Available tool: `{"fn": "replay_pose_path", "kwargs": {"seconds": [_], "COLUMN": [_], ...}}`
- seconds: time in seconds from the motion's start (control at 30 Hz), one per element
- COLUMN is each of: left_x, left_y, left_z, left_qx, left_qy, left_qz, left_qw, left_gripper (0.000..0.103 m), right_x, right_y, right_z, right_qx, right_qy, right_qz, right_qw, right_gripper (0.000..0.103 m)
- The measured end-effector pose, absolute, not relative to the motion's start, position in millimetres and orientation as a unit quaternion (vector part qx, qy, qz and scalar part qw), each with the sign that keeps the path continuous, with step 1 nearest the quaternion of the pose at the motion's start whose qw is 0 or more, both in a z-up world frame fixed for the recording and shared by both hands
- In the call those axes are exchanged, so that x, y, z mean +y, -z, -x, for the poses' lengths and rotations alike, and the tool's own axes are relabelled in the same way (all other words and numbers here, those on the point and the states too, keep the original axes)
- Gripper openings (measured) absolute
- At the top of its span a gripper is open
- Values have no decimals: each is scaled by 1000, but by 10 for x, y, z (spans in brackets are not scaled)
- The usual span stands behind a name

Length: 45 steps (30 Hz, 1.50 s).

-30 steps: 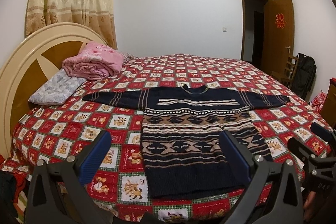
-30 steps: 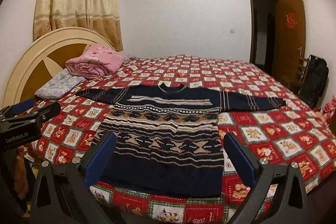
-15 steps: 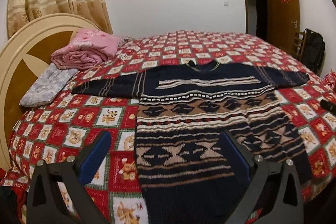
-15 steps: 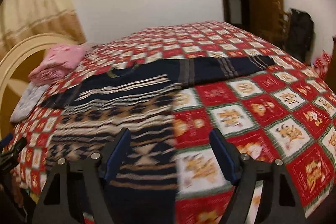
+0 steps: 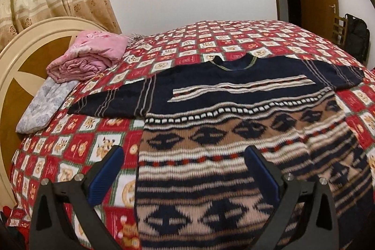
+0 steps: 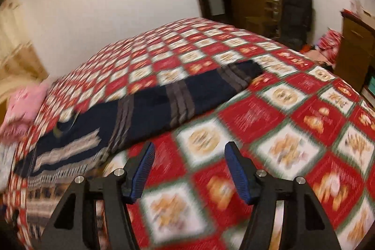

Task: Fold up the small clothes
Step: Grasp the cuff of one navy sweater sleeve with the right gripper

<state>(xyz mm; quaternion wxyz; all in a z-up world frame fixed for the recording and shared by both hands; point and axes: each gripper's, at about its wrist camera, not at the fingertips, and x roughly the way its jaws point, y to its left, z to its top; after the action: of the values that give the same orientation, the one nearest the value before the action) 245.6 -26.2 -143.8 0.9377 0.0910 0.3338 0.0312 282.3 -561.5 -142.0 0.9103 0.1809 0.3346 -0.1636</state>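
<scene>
A small dark navy sweater (image 5: 234,132) with tan, white and red patterned bands lies flat on the bed, both sleeves spread out to the sides. My left gripper (image 5: 184,157) is open and empty, low over the sweater's lower left part. My right gripper (image 6: 189,156) is open and empty above the bedspread, just right of the sweater's right sleeve (image 6: 187,95). The right wrist view is blurred by motion.
The bed has a red, white and green checked bedspread (image 5: 89,132). A folded pink blanket (image 5: 89,55) and a grey pillow (image 5: 44,104) lie by the round headboard (image 5: 14,76). A door, a chair and a black bag (image 6: 296,13) stand to the right.
Both grippers moved forward and down toward the bed. The right one swung to the right, from facing the sweater's body to the right sleeve and bare bedspread, and its jaws narrowed somewhat.
</scene>
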Motion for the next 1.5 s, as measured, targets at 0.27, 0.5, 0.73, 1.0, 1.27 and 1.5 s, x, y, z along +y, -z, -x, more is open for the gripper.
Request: {"fn": "replay_pose_path", "kwargs": {"seconds": [0.27,0.5,0.73,1.0,1.27,1.5], "left_x": [-251,-268,-353,-440,-421,-312], "left_y": [1548,1649,1718,1793,1866,1882], "left_z": [-2842,-3051,-3178,-3303,-3332,-3375], "left_qx": [351,363,373,384,400,415], "left_qy": [-50,-66,-66,-63,-53,-39], "left_qz": [-84,-91,-99,-101,-89,-65], "left_qw": [931,925,920,915,911,907], "left_gripper": [103,103,103,103,103,103], "right_x": [-6552,-7181,-7519,-7662,-7478,-6803], "right_y": [1584,1855,2135,2298,2204,1840], "right_z": [-3519,-3996,-4279,-4510,-4602,-4656], "right_qx": [332,336,355,362,371,353], "right_qy": [227,271,288,279,273,219], "right_qz": [-234,-269,-285,-294,-228,-168], "right_qw": [885,861,842,840,858,894], "right_gripper": [54,51,47,30,13,13]}}
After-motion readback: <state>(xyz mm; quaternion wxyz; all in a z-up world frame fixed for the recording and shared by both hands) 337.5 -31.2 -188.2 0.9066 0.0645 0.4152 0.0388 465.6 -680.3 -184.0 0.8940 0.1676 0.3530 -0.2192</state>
